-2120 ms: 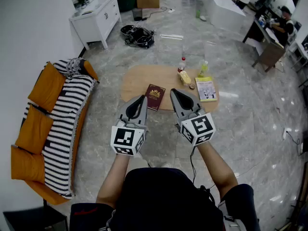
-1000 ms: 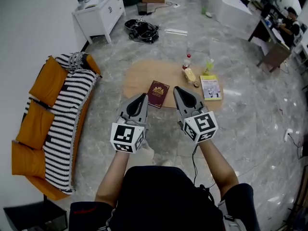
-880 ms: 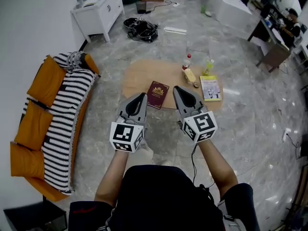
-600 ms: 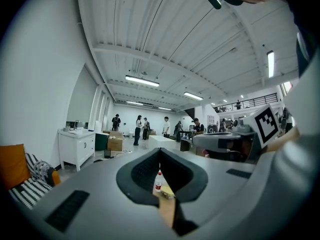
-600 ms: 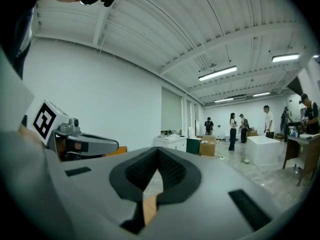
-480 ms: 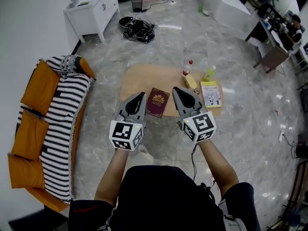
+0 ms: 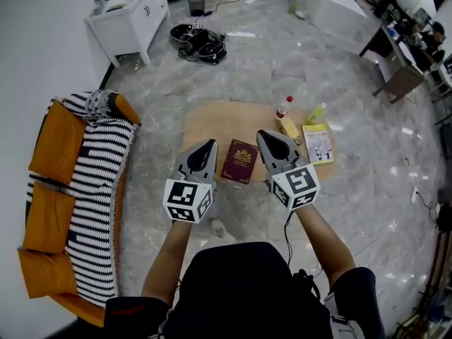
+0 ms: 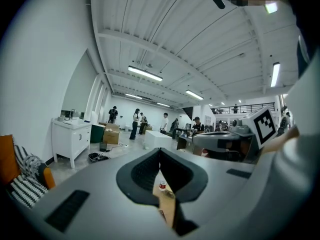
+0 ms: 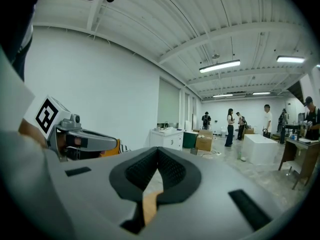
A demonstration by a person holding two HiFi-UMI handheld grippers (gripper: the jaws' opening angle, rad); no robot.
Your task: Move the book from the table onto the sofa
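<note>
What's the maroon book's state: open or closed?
Closed. The maroon book lies flat on the wooden table, its cover with the gold emblem facing up and no pages spread.

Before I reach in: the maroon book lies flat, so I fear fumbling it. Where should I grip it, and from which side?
Probably the book's near short edge, coming from your side. It lies flat and closed by the table's near rim, between the left gripper and right gripper, and a bottle stands beyond it. Both grippers are shut, so open one first.
</note>
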